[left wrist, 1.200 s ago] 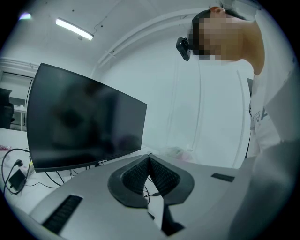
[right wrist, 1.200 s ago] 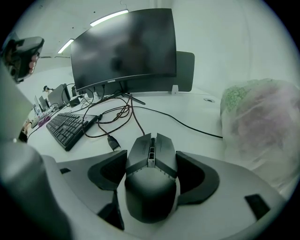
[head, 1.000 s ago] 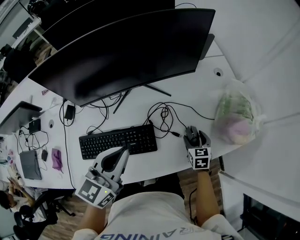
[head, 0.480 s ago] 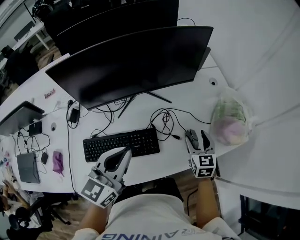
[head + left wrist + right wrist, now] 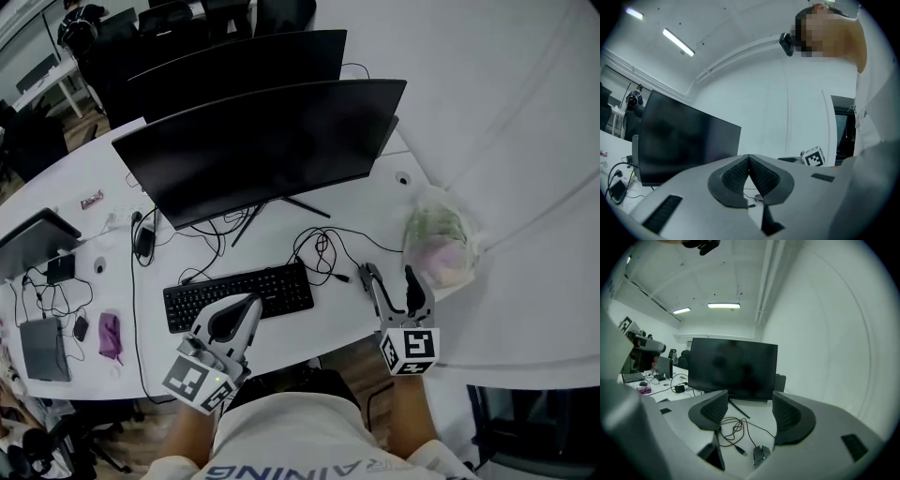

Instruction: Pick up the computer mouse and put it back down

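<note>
White table [image 5: 337,309] with a curved front edge; white walls close on the right. On the table: a black keyboard [image 5: 239,292], a curved monitor [image 5: 262,141] on a thin-legged stand, a second monitor [image 5: 234,56] behind it, a loose tangle of black cables [image 5: 323,248], and a knotted plastic bag [image 5: 439,246] at the right end. Ceiling strip lights [image 5: 723,305] are lit.

Right gripper [image 5: 386,274]: jaws wide apart with nothing between them, held above the table. The computer mouse [image 5: 759,454] lies on the table below the gap between those jaws, clear of both and just beside the cables.

Left gripper [image 5: 251,302]: jaws pressed together, empty, raised near the keyboard's front edge.
</note>
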### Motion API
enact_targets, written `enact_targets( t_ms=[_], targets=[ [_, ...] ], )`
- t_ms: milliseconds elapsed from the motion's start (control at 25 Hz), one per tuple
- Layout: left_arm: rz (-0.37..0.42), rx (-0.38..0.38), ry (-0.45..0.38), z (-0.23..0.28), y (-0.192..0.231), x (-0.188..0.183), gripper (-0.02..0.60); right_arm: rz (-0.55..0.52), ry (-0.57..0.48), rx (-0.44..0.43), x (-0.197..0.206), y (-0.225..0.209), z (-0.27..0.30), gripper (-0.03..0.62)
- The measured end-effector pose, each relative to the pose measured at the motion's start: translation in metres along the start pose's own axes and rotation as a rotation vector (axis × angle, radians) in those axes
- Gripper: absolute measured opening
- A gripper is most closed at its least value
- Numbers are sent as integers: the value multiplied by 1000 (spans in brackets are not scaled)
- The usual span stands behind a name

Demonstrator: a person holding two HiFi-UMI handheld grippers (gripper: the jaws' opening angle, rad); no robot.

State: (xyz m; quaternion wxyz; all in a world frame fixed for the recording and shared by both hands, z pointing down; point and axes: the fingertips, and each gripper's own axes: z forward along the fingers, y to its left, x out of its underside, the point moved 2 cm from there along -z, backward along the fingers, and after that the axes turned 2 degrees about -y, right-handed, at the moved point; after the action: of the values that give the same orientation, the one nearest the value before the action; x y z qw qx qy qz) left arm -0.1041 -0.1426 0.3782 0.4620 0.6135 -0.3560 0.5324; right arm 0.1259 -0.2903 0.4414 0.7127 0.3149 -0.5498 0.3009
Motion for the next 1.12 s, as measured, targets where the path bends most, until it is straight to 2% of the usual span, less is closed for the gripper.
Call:
enact_targets(
  t_ms=[120, 440, 600, 640, 880, 1120],
  targets=[
    [0, 15, -23, -7, 1, -6, 8, -10, -62, -3, -28, 13, -17, 301],
    [28, 64, -95, -32, 4, -33, 8, -84, -205, 5, -90, 47, -54, 201],
    [39, 72, -104, -46, 7, -39, 8, -86, -266, 49, -109, 60, -72, 70],
    [43, 75, -106, -49, 8, -40, 8, -83, -280, 56, -113, 62, -75, 54],
    [48, 89, -116, -59, 11, -44, 8, -49, -333, 91, -126, 68, -94, 26],
    [52, 111, -137, -59, 8, -49, 8, -50, -340, 118, -134, 64, -114, 21]
  ],
)
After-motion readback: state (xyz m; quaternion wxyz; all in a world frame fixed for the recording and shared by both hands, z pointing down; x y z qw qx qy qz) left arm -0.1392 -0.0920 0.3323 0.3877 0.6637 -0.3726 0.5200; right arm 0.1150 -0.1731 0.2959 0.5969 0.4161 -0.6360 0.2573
